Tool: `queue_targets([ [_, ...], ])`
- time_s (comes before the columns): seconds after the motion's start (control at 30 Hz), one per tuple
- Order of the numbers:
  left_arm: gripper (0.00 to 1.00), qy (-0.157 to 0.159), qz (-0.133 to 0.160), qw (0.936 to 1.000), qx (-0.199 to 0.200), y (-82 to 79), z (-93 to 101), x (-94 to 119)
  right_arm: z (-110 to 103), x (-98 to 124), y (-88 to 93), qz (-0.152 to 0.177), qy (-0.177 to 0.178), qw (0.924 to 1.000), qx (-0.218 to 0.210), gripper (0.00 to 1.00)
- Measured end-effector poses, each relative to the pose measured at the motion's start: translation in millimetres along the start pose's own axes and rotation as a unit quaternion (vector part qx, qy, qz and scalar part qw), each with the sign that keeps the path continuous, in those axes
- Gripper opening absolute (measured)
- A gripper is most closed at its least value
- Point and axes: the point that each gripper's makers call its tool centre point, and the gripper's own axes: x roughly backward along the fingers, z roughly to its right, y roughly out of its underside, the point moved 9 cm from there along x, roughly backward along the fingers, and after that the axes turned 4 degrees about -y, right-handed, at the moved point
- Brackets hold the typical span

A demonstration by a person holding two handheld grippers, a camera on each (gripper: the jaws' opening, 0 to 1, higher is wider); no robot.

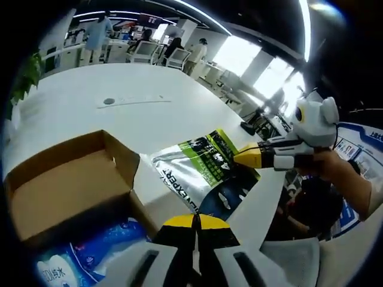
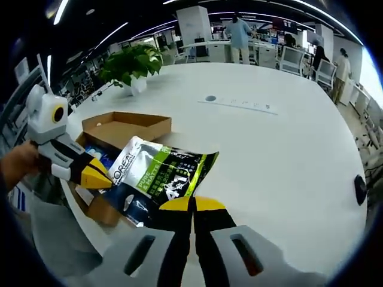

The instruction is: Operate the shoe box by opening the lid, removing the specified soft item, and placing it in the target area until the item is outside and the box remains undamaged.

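My right tongs (image 2: 192,209): closed on the pouch (image 2: 158,176), held over the table's near edge.
My left tongs (image 1: 194,226): closed, by the box (image 1: 66,179).
Table (image 2: 269,149): white, wide bare top beyond.
Far: plant (image 2: 131,63), desks.

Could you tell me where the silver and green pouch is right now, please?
The pouch is out of the cardboard box, above the white table beside it, pinched by the right gripper, with the left gripper at its other edge.
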Motion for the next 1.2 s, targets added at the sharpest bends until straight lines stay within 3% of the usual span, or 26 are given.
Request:
queue_targets([
  [0.33,0.00,-0.021,-0.016,0.9996,-0.013,-8.9,-5.2,-15.9,11.1,-14.9,-2.7,-0.005,0.006,1.0000,-0.004,0.00],
  [0.7,0.00,-0.057,-0.055,0.9947,-0.066,-14.7,-6.9,-35.3,22.9,-31.8,-1.7,-0.012,0.007,0.9999,-0.009,0.00],
  [1.0,0.00,-0.074,-0.099,0.9821,-0.142,-16.0,-5.1,-50.8,30.8,-43.1,5.1,-0.020,0.001,0.9995,-0.023,0.00],
  [1.2,0.00,-0.078,-0.130,0.9682,-0.199,-14.7,-3.2,-61.5,34.8,-49.6,11.3,-0.023,-0.002,0.9992,-0.033,0.00],
])
